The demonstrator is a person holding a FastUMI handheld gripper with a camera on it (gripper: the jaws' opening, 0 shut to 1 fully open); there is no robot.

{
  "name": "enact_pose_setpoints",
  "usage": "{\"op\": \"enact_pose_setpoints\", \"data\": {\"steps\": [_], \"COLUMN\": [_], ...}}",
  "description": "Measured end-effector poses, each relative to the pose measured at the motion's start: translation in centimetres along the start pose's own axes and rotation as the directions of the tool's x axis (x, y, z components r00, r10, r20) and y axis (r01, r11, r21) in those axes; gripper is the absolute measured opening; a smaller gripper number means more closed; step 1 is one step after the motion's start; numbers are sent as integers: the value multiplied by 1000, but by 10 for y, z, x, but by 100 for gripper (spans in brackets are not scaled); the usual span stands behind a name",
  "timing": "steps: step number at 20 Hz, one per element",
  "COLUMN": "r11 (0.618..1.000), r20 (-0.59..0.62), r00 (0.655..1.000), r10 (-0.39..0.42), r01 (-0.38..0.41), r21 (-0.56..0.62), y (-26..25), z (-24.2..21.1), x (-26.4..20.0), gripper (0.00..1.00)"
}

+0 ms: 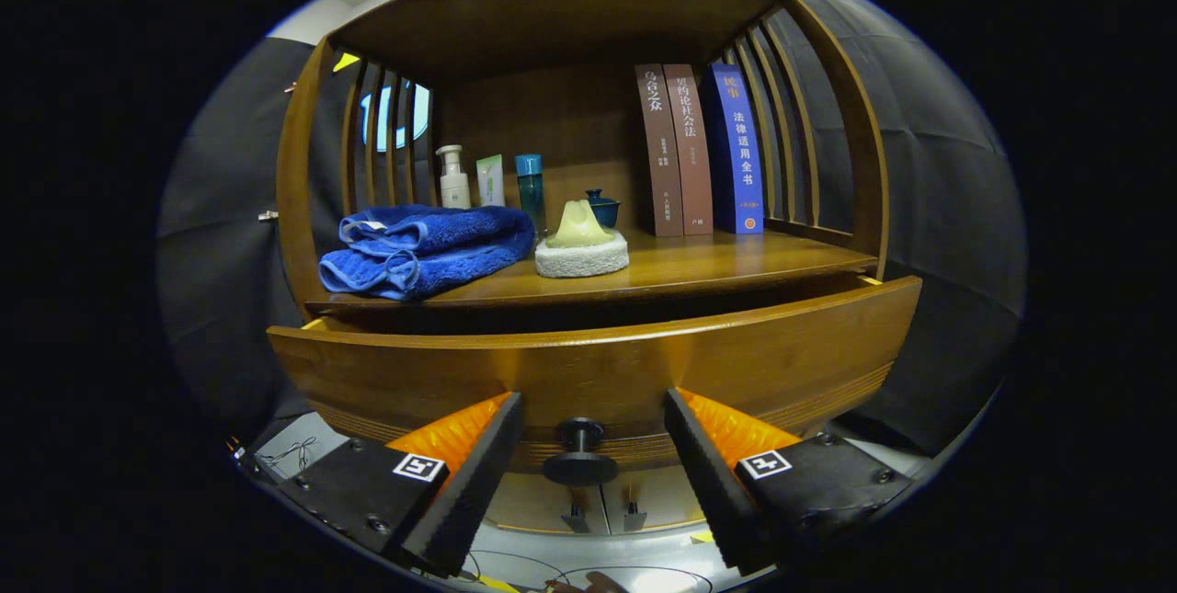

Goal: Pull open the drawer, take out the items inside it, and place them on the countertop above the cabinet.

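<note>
Gripper (593, 432): fingers spread wide apart, holding nothing; the dark round knob (578, 451) sits in the gap between them, touching neither finger.
Drawer (386, 372): wooden front just ahead of the fingertips, pulled out a bit from the cabinet, only a narrow dark gap along its top edge.
Drawer contents: can't see inside from this low angle, so no telling what's in there.
Countertop (717, 264): the wooden surface right above the drawer, with slatted sides and a roof over it.
Left side: folded blue towel (425, 251) lying near the front edge.
Behind towel: a white pump bottle (452, 177), a small pale green box (490, 179) and a teal bottle (530, 188), lower parts hidden by the towel.
Middle: white round pad (581, 256) with a pale yellow-green lump (579, 225) on top; a small dark blue pot (604, 206) peeks out behind it, mostly covered.
Right: three upright books (699, 150), two brown and one blue, leaning toward the slats.
</note>
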State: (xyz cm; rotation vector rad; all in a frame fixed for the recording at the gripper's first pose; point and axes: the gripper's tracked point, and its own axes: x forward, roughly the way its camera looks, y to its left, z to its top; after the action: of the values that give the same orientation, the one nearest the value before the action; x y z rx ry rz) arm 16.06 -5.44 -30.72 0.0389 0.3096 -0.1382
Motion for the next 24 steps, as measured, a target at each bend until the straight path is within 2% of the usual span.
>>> {"op": "enact_pose_setpoints", "data": {"steps": [7,13,17,19,24], "r11": [1000,1000,1000,1000,999], "r20": [-7,6,-32,-49,0], "r00": [1000,1000,999,999,1000], "r10": [-3,-9,-10,-6,20], "r01": [3,9,9,4,-20], "r21": [3,-8,-22,-27,-49], "y": [1,1,0,1,6], "z": [6,7,5,6,39], "x": [29,32,31,25,-17], "gripper": [100,100,100,100,100]}}
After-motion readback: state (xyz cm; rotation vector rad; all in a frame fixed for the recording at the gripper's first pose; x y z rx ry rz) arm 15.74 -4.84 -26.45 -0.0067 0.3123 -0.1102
